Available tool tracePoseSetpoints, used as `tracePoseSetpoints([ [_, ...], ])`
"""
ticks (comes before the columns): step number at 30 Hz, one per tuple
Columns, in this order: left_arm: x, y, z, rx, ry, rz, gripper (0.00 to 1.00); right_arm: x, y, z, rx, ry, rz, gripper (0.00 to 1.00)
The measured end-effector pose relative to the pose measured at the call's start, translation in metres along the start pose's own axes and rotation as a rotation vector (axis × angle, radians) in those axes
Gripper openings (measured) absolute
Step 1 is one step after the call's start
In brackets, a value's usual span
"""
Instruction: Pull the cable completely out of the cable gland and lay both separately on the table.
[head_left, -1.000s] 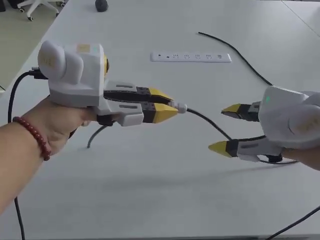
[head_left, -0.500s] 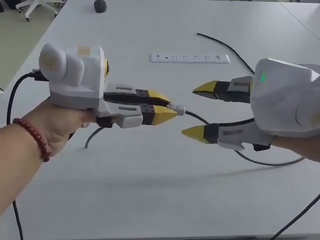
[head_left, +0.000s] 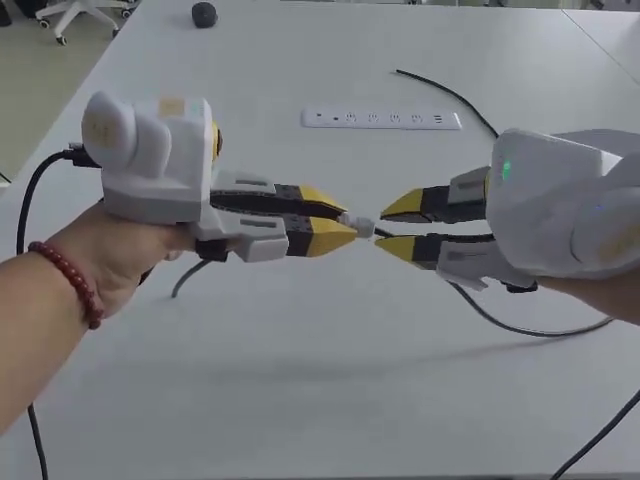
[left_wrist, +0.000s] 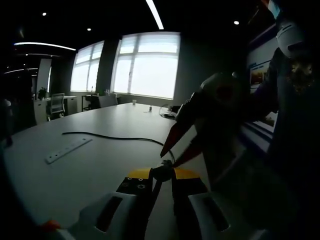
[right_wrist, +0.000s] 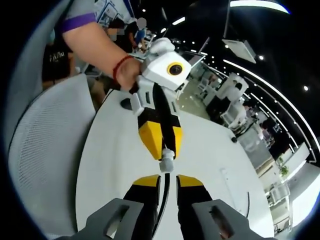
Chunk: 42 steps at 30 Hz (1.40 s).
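Observation:
A small white cable gland (head_left: 362, 226) hangs above the table, with my left gripper (head_left: 348, 224) shut on it. In the left gripper view the gland (left_wrist: 161, 171) sits between the yellow pads. The black cable (head_left: 500, 322) leaves the gland to the right and loops down onto the table. My right gripper (head_left: 382, 230) faces the left one tip to tip, its jaws closed in on the cable just right of the gland. In the right gripper view the cable (right_wrist: 165, 197) runs between the jaws up to the gland (right_wrist: 166, 162).
A white power strip (head_left: 380, 119) lies at the far middle of the white table (head_left: 300, 380). Another stretch of black cable (head_left: 450, 95) runs behind it. A dark round object (head_left: 204, 13) sits at the far edge. A loose cable end (head_left: 185, 282) lies under the left gripper.
My right gripper has moved left to meet the left gripper's tips, and its wide-open jaws have closed around the cable. The left gripper has stayed put with the gland.

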<state>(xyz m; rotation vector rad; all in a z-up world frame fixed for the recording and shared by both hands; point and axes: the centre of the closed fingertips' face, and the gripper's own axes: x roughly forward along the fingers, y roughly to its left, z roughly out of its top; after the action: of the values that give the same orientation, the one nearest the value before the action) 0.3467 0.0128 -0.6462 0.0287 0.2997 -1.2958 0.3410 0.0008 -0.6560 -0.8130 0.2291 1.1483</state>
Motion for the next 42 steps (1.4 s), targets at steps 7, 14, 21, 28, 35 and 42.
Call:
tracePoseSetpoints([
  [7, 0.001, 0.000, 0.000, 0.004, 0.003, -0.005, 0.16, 0.003, 0.000, 0.000, -0.026, 0.014, 0.009, 0.02],
  [14, 0.001, -0.001, 0.000, 0.007, 0.006, -0.012, 0.15, 0.003, 0.002, -0.002, -0.034, 0.024, 0.019, 0.00],
  [21, -0.001, 0.001, -0.001, 0.007, 0.008, -0.005, 0.15, -0.001, 0.001, -0.013, -0.042, 0.045, 0.014, 0.00],
  [28, -0.004, 0.002, -0.002, 0.010, 0.013, -0.001, 0.15, -0.004, 0.000, -0.041, -0.010, 0.091, 0.001, 0.00],
  [35, -0.006, 0.004, 0.002, 0.012, -0.001, 0.002, 0.15, -0.004, 0.004, -0.083, 0.017, 0.177, 0.006, 0.00],
  [42, -0.008, 0.006, 0.001, 0.018, 0.007, 0.008, 0.15, -0.006, 0.007, -0.124, 0.066, 0.267, 0.013, 0.00],
])
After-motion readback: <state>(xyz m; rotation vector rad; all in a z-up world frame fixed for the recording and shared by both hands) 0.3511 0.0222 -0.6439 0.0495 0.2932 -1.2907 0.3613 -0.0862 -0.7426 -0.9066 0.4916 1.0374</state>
